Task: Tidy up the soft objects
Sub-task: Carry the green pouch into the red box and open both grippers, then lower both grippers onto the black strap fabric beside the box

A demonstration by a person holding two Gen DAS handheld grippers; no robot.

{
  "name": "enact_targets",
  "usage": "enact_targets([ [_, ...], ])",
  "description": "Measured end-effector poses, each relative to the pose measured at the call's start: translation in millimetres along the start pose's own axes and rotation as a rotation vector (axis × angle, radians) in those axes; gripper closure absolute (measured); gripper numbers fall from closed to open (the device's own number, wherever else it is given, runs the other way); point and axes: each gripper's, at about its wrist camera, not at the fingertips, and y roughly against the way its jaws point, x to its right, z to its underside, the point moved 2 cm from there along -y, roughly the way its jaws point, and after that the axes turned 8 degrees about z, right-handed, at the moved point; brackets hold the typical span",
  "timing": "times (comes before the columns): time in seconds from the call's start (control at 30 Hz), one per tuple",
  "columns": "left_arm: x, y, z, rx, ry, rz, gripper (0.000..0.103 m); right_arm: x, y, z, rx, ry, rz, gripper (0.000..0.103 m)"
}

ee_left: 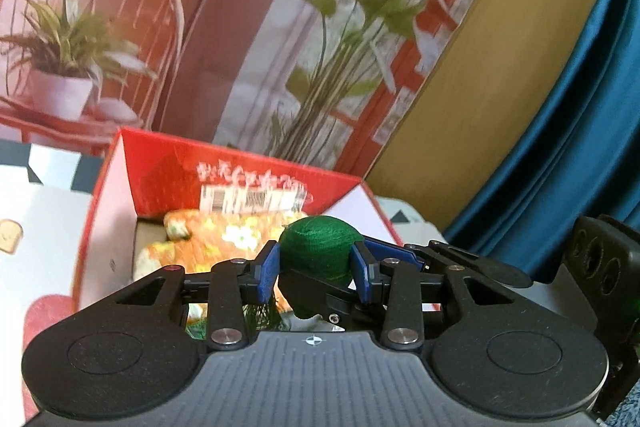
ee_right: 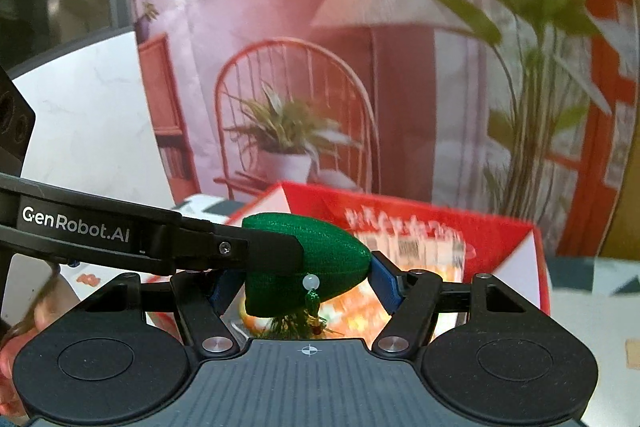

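Two tongs share one green yarn-wrapped ornament (ee_left: pixel 318 247): the left tongs (ee_left: pixel 318 263) pinch it between blue pads, and the right tongs (ee_right: pixel 310 281) hold it too, one pad on its pointed end, the other half hidden. It hangs above the open red box (ee_left: pixel 248 167) on the tabletop (ee_left: pixel 44 211), where an orange flowered soft thing (ee_left: pixel 224 239) already lies. By my reading, lowering and letting go remain.

Green knitted toy (ee_left: pixel 318 247), red box (ee_left: pixel 240 163), orange floral-patterned cloth (ee_left: pixel 224 235) inside.
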Motion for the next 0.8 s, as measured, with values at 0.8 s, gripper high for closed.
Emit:
enact_targets([
  [0.8, -16, 63, 38, 0.05, 0.017, -0.197, 0.05, 18, 47, 56, 0.017, -0.053, 0.132, 0.025],
])
